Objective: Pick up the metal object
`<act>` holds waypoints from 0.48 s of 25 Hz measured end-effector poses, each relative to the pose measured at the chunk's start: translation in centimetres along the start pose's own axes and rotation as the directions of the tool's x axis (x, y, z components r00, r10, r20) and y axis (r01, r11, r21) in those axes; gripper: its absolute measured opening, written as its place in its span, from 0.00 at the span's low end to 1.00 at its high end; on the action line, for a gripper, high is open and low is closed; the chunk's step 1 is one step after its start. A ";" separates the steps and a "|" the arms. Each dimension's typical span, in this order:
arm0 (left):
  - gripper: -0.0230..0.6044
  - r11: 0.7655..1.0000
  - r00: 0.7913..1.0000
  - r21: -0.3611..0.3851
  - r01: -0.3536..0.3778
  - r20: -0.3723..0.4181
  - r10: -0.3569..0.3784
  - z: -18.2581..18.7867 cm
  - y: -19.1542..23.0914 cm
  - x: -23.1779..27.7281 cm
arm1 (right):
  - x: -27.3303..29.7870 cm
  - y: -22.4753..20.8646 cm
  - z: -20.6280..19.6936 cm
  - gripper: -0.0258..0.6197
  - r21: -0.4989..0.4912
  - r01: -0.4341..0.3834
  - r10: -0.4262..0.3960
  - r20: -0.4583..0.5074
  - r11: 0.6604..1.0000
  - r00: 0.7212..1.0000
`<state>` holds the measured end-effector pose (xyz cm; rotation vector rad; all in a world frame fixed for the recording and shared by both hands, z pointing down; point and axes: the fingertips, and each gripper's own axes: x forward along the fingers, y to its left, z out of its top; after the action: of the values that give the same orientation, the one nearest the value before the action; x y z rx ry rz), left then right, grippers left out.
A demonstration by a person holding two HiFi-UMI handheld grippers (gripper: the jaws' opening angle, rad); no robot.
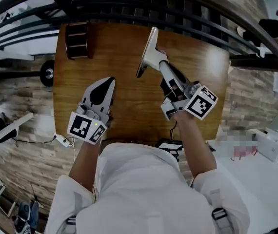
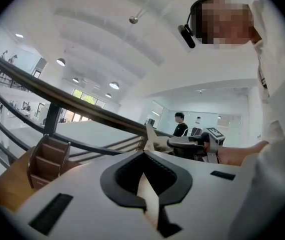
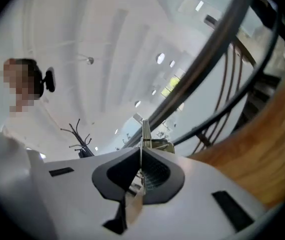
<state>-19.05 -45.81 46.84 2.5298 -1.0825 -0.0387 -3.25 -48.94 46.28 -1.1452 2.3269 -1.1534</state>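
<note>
Working biggest to smallest. The wooden surface (image 1: 129, 106) has a brown slatted rack (image 1: 78, 40) at its far left corner.

The left gripper (image 1: 109, 84) sits toward the near left edge. Its jaws are together with nothing between them, and the left gripper view confirms that (image 2: 143, 156).

The right gripper (image 1: 152, 57) is over the middle of the surface, toward the far edge, with its jaws clamped down on the metal object (image 1: 151, 37). The object is a thin flat strip. It crosses the jaws roughly mid-length, with one end poking past toward the far edge and the other angled back toward the centre. In the right gripper view it sits edge-on between the pads (image 3: 144, 131).

My read on handling: it's rigid, light and smooth-faced, so it could pivot in a pinch. Gripping the flat faces near mid-length is the right hold. I can't tell whether its lower end clears the surface.
</note>
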 end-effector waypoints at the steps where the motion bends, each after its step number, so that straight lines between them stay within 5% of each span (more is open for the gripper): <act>1: 0.05 1.000 1.000 0.015 -0.003 0.007 0.003 1.0 -0.5 -0.5 | -1.1 1.1 1.2 0.08 -0.075 0.011 -0.008 0.040 0.997 0.999; 6: 0.05 0.997 1.000 0.081 0.008 -0.006 -0.007 5.0 -7.5 -3.5 | -9.8 9.0 7.2 0.08 -0.410 0.041 0.045 0.197 0.911 0.979; 12: 0.05 0.990 0.998 0.131 0.047 0.035 -0.052 8.5 -12.3 -5.3 | -16.2 14.4 9.9 0.08 -0.640 0.135 0.078 0.293 0.757 0.953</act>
<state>-15.80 -37.23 33.88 2.6826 -1.0687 -0.0320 5.09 -36.53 27.72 -1.4484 2.5165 -0.0899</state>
